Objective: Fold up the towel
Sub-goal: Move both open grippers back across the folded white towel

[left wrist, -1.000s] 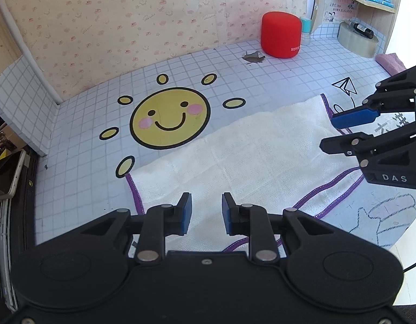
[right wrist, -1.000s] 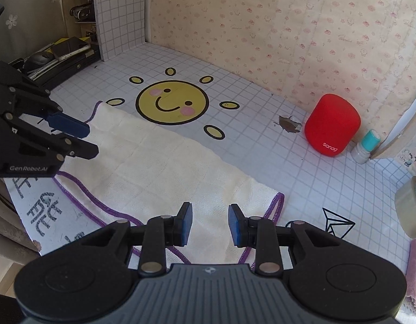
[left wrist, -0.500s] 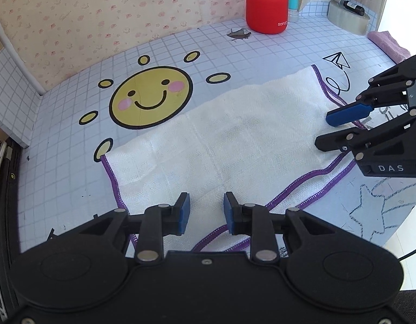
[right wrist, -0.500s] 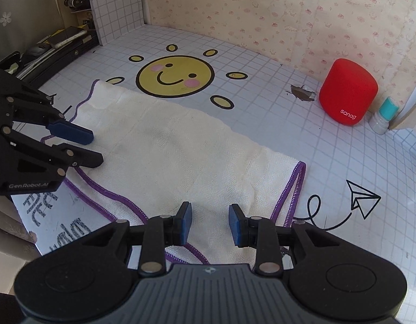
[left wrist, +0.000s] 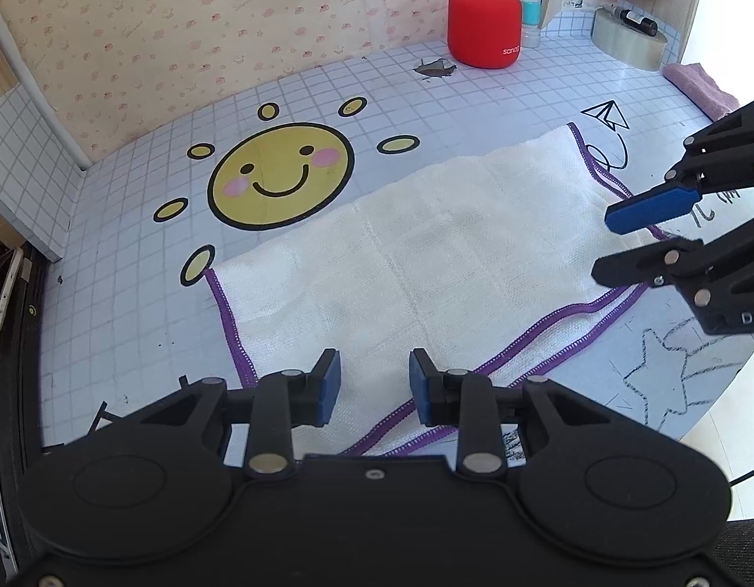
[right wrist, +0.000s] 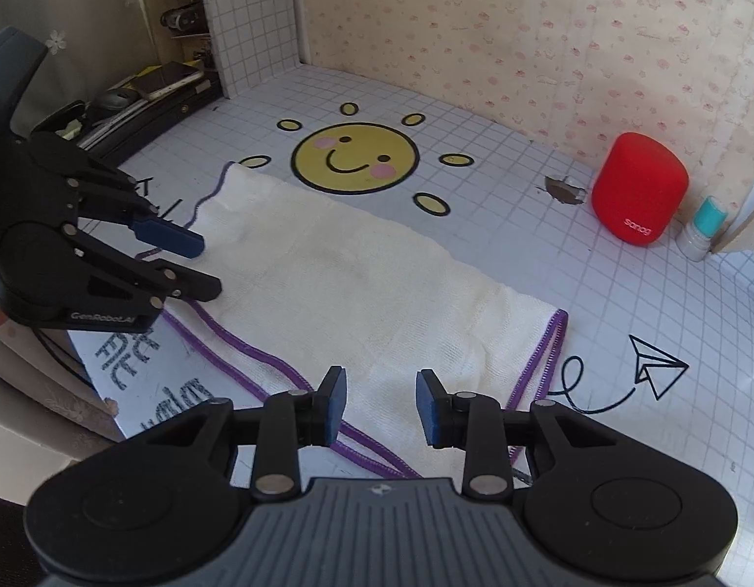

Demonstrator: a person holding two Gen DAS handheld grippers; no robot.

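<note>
One cream towel (left wrist: 426, 254) lies flat on the worktop (left wrist: 132, 342), folded double. Left hand-held gripper (left wrist: 374, 386) hovers over its near-left corner, jaws narrowly parted, empty; right hand-held gripper (right wrist: 381, 406) likewise over the near-right corner. One red speaker (right wrist: 638, 188) far right.

Towel laid flat across my table, one gripper over each near corner.

From my left wrist view the towel (left wrist: 426, 264) lies on the table mat (left wrist: 132, 332), just in front of the sun drawing (left wrist: 279, 176). My left gripper (left wrist: 374, 386) hangs over the towel's near left corner, my right gripper (left wrist: 616, 244) over its right end, well apart. The paper-plane drawing (left wrist: 606, 115) sits just beyond the towel's far right corner. Behind that, against the back wall (left wrist: 206, 24), stands the speaker (left wrist: 484, 27), with a small bottle (left wrist: 529, 22) just to its right and a roll of tape (left wrist: 629, 44) further right.
</note>
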